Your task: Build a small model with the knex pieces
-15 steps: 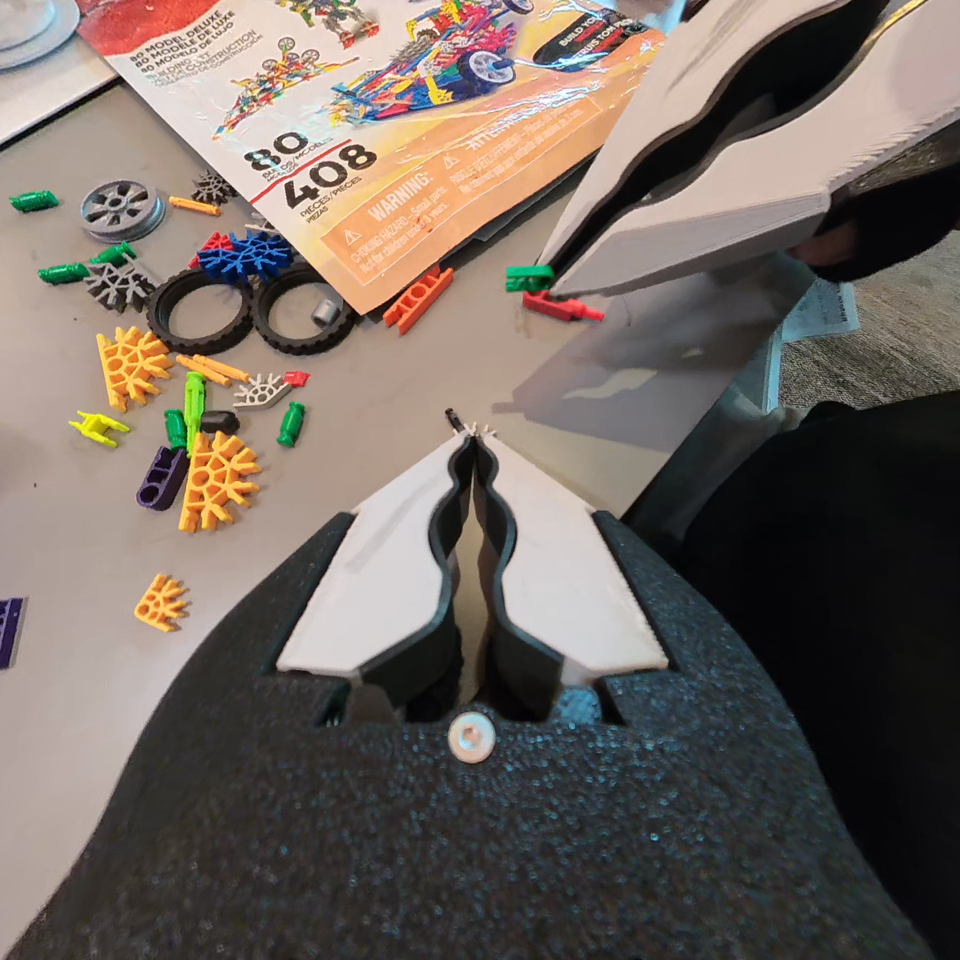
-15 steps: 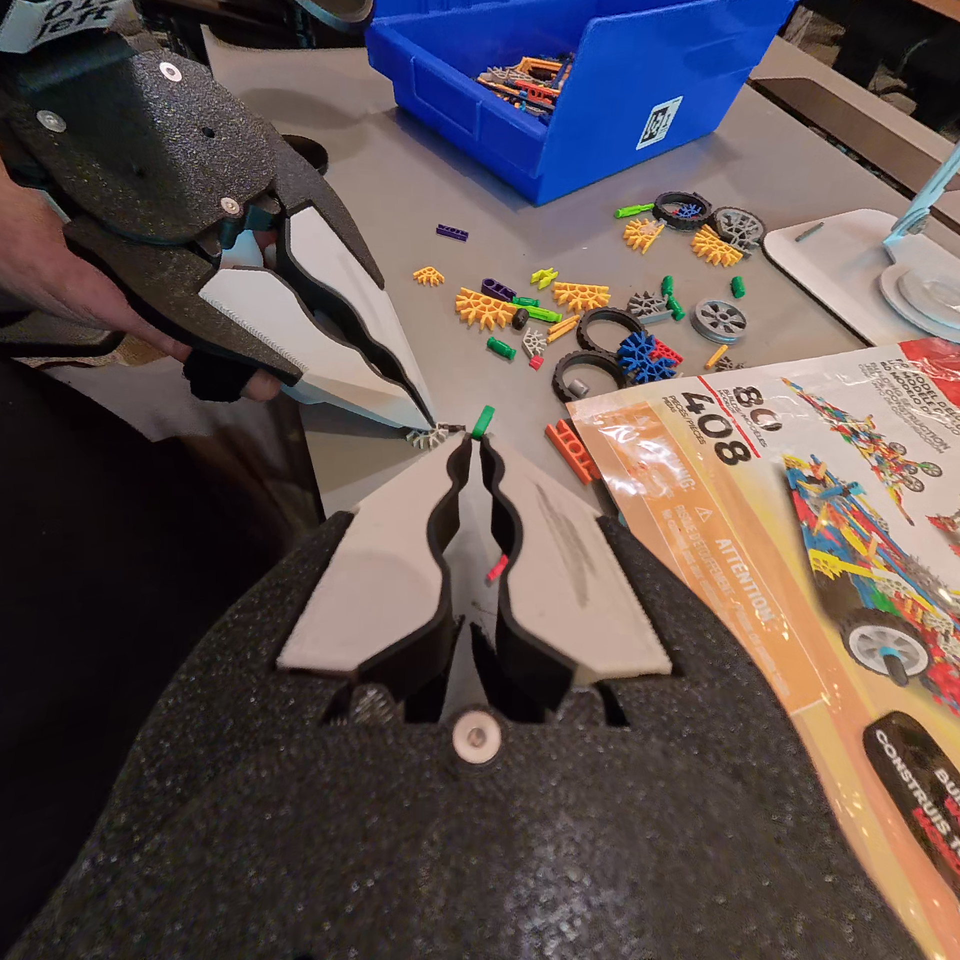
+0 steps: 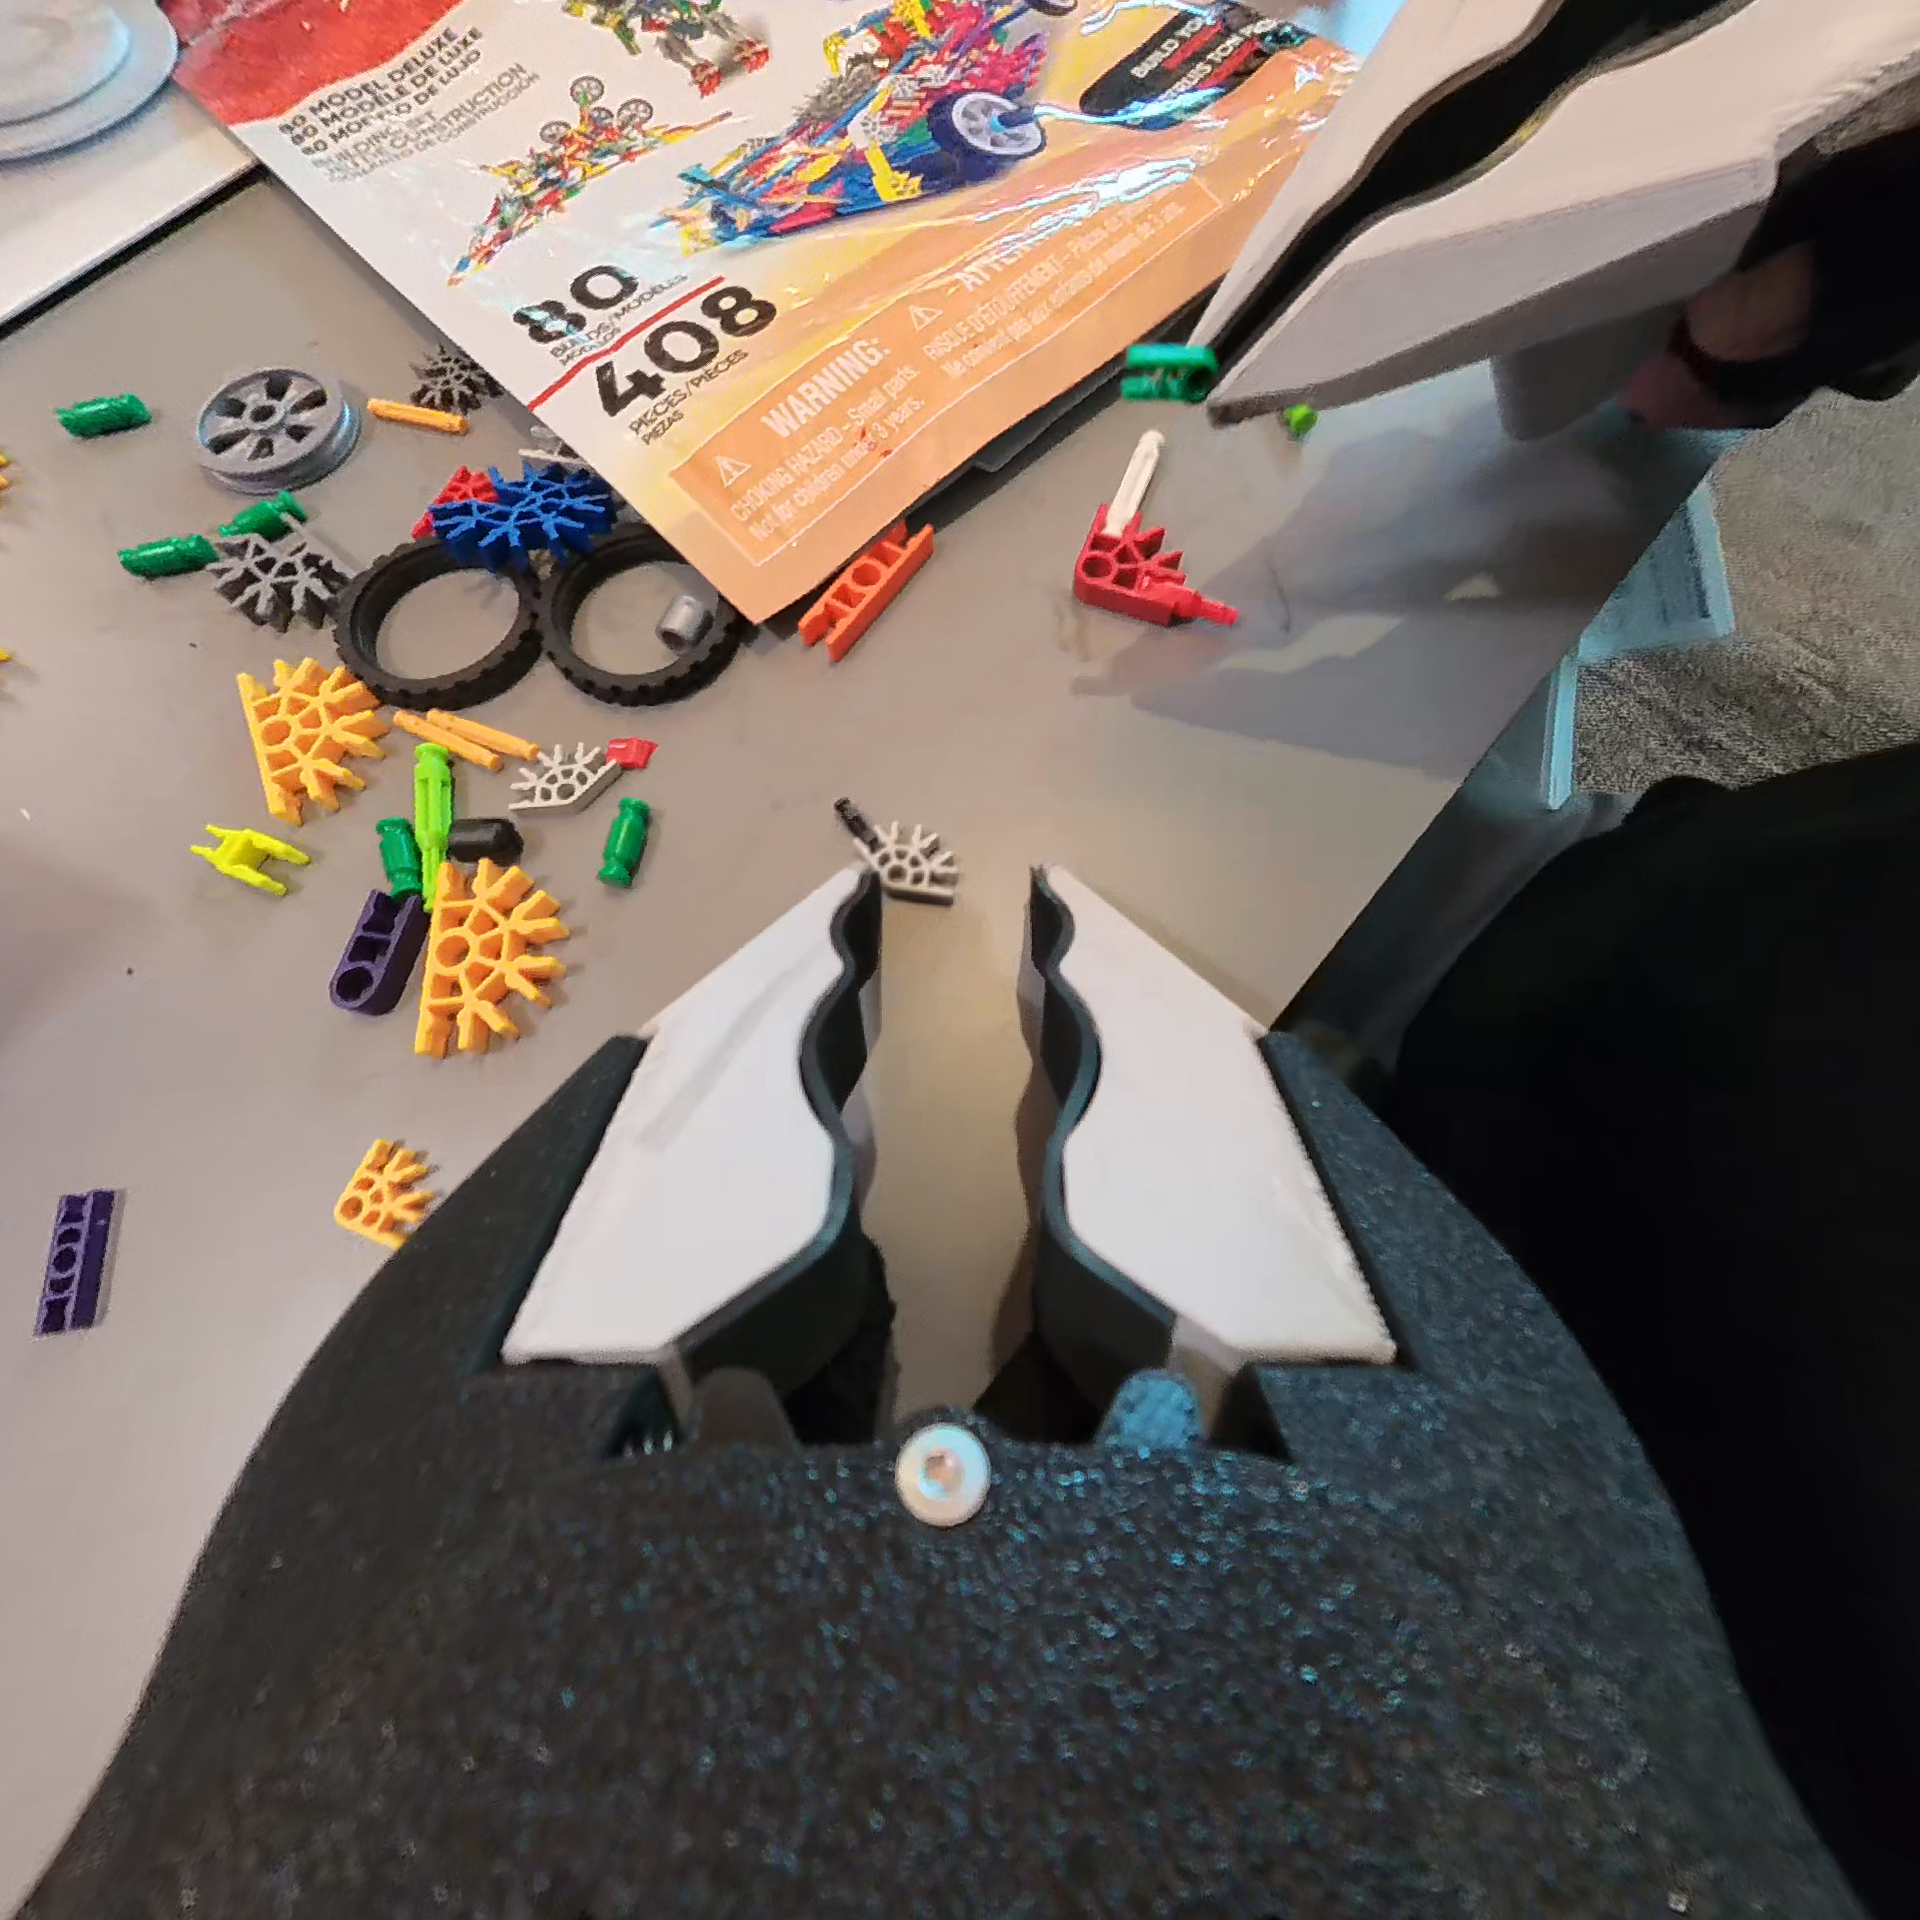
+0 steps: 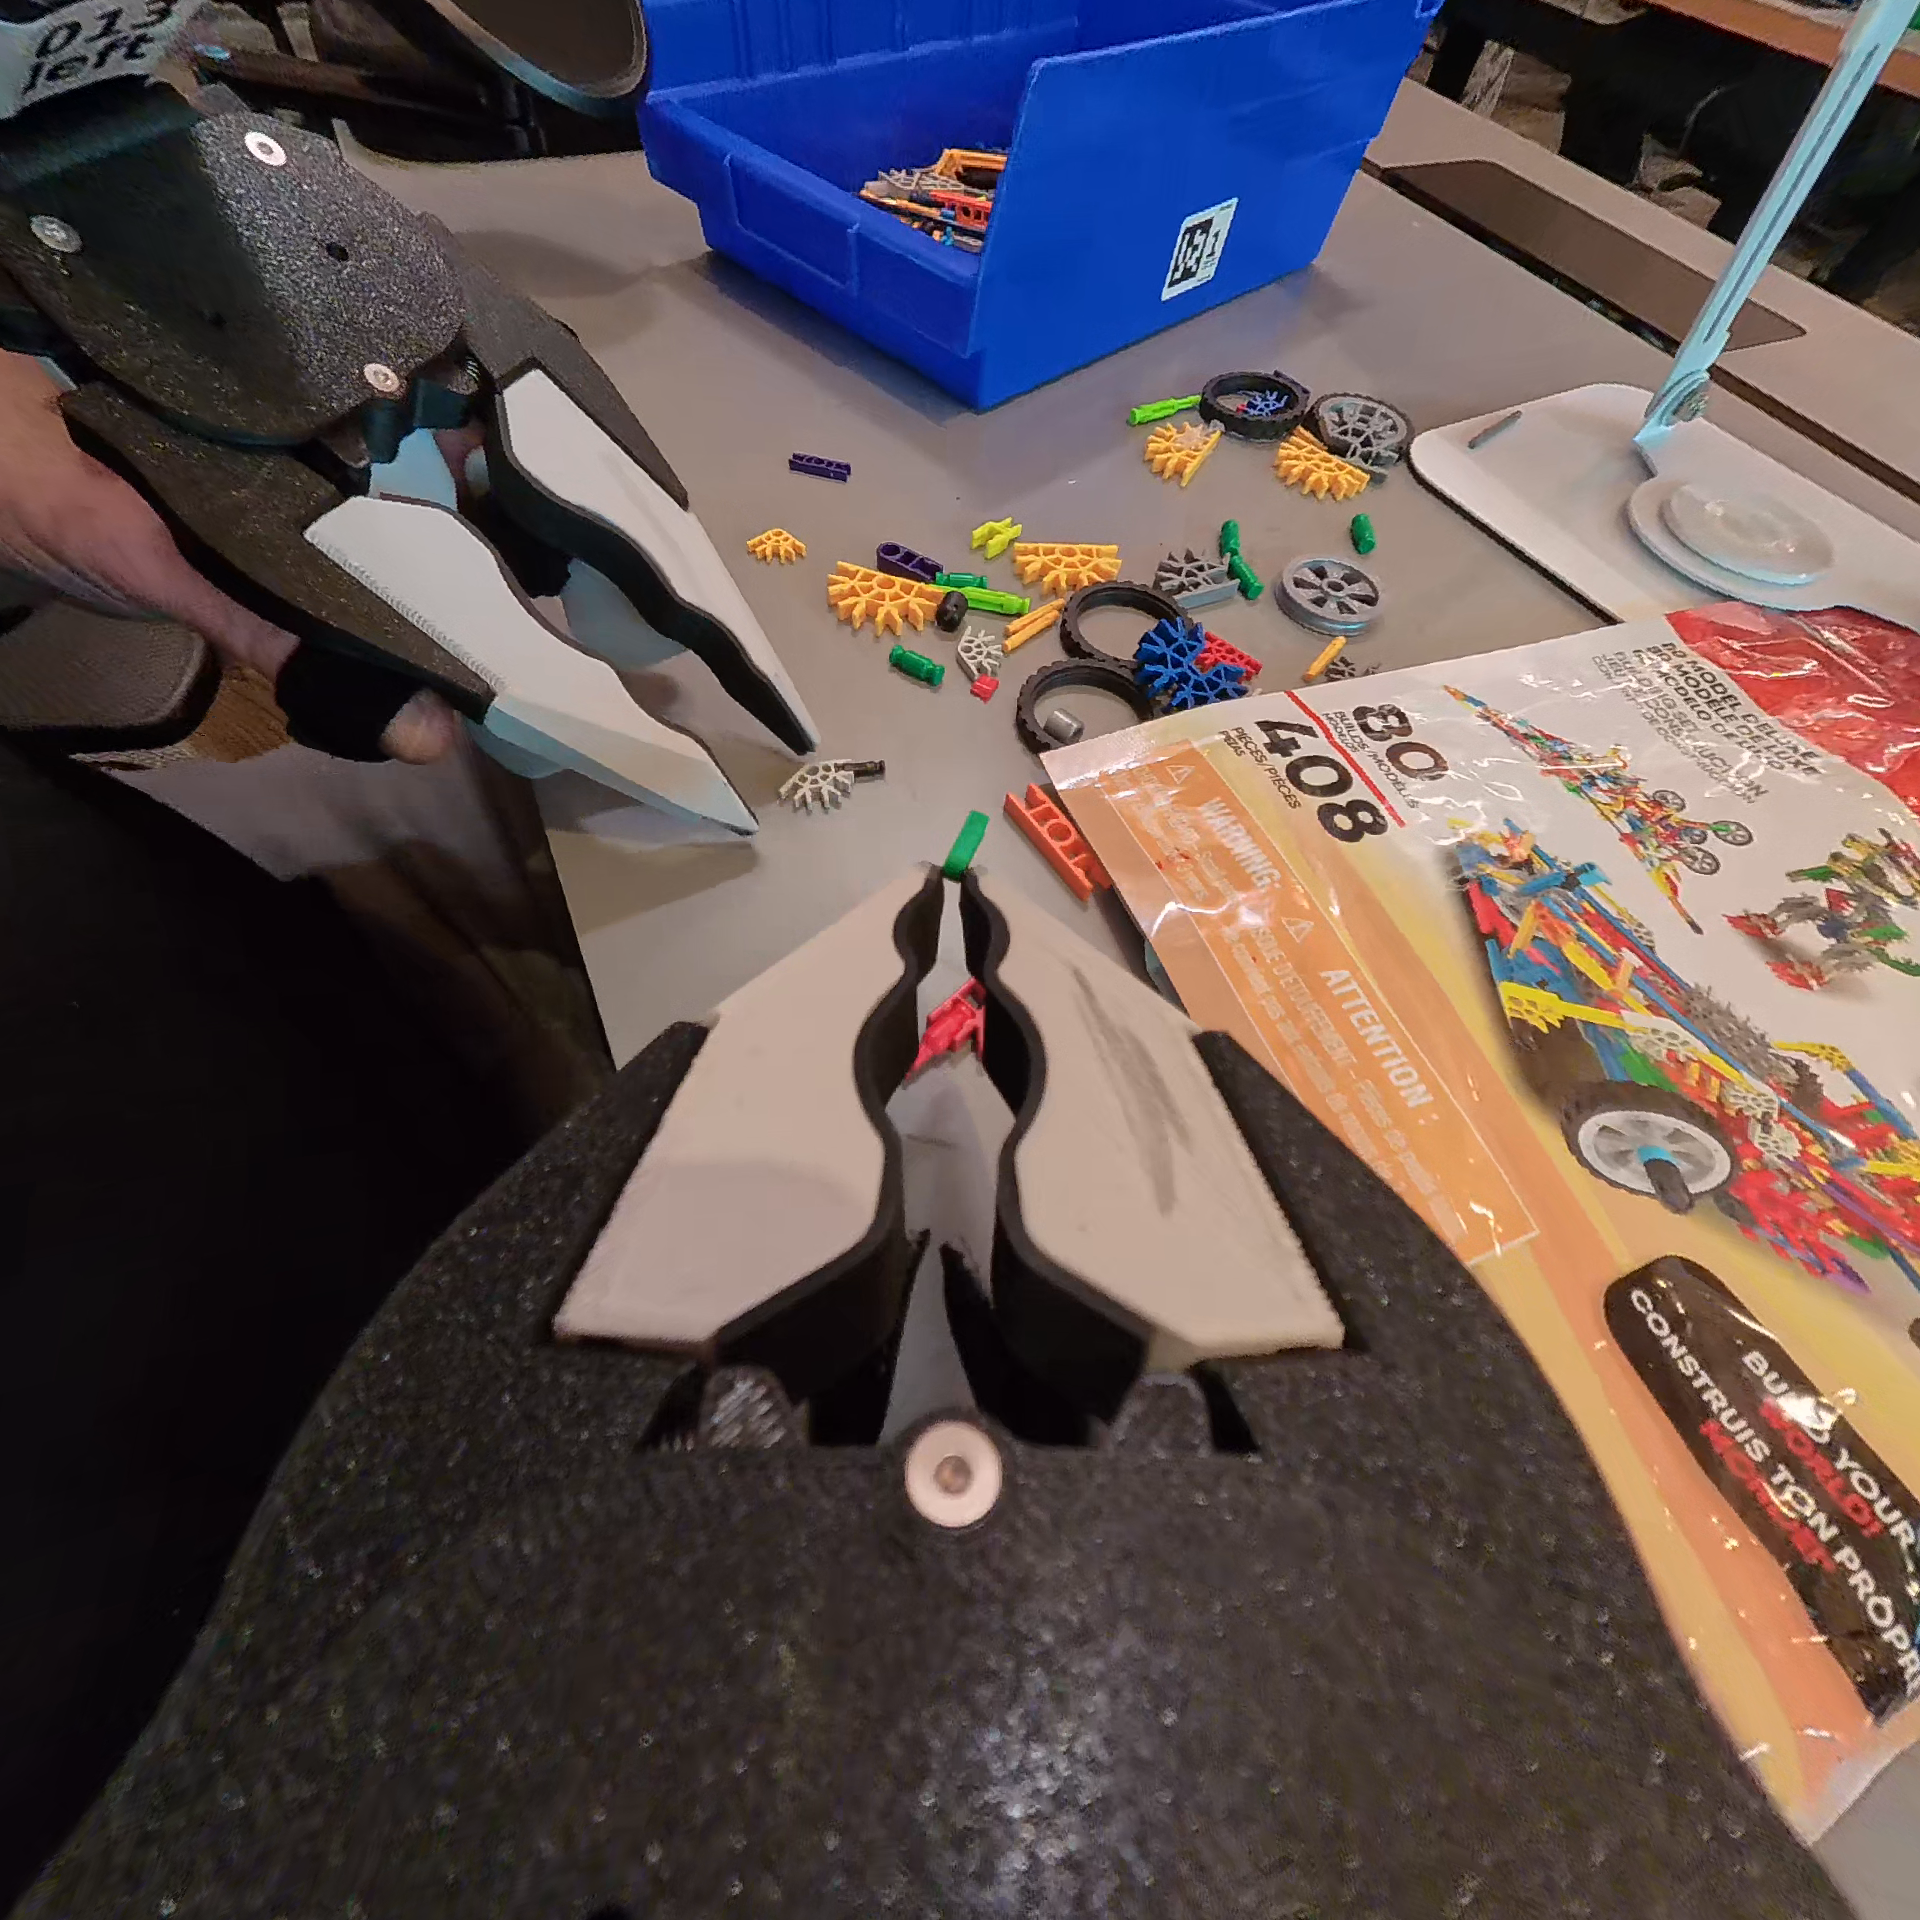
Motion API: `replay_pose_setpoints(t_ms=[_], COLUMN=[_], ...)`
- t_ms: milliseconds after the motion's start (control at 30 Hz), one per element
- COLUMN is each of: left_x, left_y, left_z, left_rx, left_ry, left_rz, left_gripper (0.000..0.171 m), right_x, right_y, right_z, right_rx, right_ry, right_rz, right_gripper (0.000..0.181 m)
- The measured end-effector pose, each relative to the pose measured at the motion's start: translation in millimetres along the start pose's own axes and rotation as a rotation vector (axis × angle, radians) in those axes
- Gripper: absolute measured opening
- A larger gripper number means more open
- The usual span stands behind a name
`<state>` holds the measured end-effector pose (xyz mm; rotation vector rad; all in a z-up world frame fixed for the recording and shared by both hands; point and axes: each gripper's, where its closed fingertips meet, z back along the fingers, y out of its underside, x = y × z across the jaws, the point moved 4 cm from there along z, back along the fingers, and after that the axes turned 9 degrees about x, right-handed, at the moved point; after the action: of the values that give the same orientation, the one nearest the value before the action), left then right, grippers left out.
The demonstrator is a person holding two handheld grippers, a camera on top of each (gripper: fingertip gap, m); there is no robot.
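Grey connector [image 3: 906, 860] just beyond parted left tongs [image 3: 954, 883] (near table edge [image 3: 1455, 831]).

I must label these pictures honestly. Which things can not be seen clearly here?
- Blue bin contents: right wrist view, wall hides most.
- Red piece: right wrist view, right gripper fingers cover most.
- Booklet: left wrist view, cut by top edge.

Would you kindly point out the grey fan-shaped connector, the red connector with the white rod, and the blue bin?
grey fan-shaped connector [image 3: 910, 860]: left wrist view, on its spoked body.
red connector with the white rod [image 3: 1127, 566]: left wrist view, on the red body.
blue bin [image 4: 1081, 260]: right wrist view, on its front wall.
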<state>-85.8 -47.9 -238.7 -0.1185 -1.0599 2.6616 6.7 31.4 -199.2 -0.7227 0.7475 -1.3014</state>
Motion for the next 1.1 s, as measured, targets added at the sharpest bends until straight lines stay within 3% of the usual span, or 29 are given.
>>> replay_pose_setpoints(t_ms=[667, 1100], left_x=[7.1, 59.8], left_y=[4.9, 4.9], left_z=[1.0, 23.4], left_rx=[0.036, 0.037], left_ry=[-0.039, -0.213], left_rz=[-0.01, -0.017], left_gripper=[0.025, 0.024], right_x=[-6.1, -9.1], right_y=[5.2, 4.1], right_z=[1.0, 1.5], right_rx=[0.004, 0.013], right_ry=[-0.027, -0.01], right_rz=[-0.019, -0.008], right_gripper=[0.001, 0.001])
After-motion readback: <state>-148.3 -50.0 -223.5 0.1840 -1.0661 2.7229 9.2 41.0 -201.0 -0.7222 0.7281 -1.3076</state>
